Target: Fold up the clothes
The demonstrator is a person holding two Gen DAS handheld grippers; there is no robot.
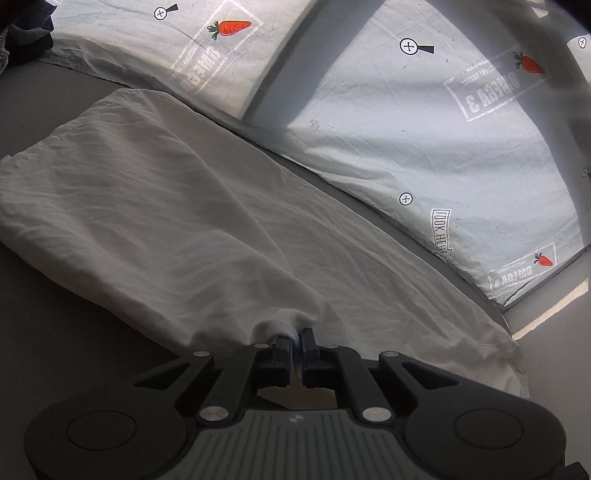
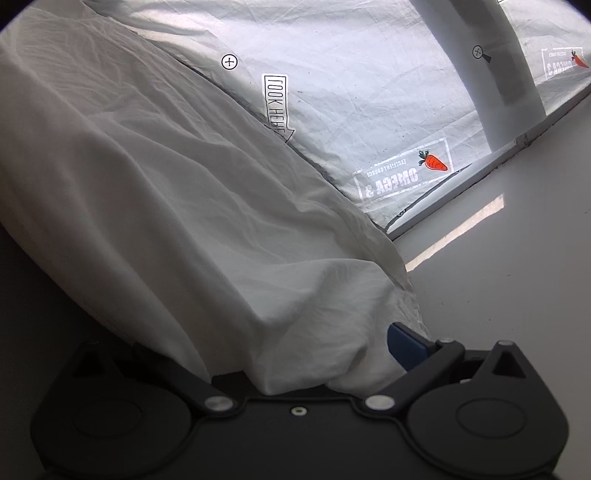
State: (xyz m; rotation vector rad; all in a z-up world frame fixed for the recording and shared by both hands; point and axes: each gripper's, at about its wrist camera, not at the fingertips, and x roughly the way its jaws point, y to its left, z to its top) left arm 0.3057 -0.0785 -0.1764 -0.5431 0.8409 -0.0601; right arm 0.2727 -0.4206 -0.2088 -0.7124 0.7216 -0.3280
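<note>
Garment: a white garment [image 1: 192, 206] lay spread on the grey table [image 1: 55, 354], its near edge lifted by both grippers.
Long axis: in the left wrist view it ran from the upper left down to the lower right, roughly along the table's far edge.
Containers: I could make out none.
Material: thin, creased woven cloth, bunched into a peak at the left grip and a rounded fold at the right.
Left gripper [image 1: 294, 341]: jaws nearly together, pinching a small tuft of the garment's near edge.
Right gripper [image 2: 332, 363]: jaws wide apart, cloth heaped between them; only the blue finger [image 2: 406, 347] showed, so I cannot tell whether it gripped.
Backdrop: a printed sheet [image 1: 424, 147] with carrots [image 1: 231, 27] beyond the far edge.
</note>
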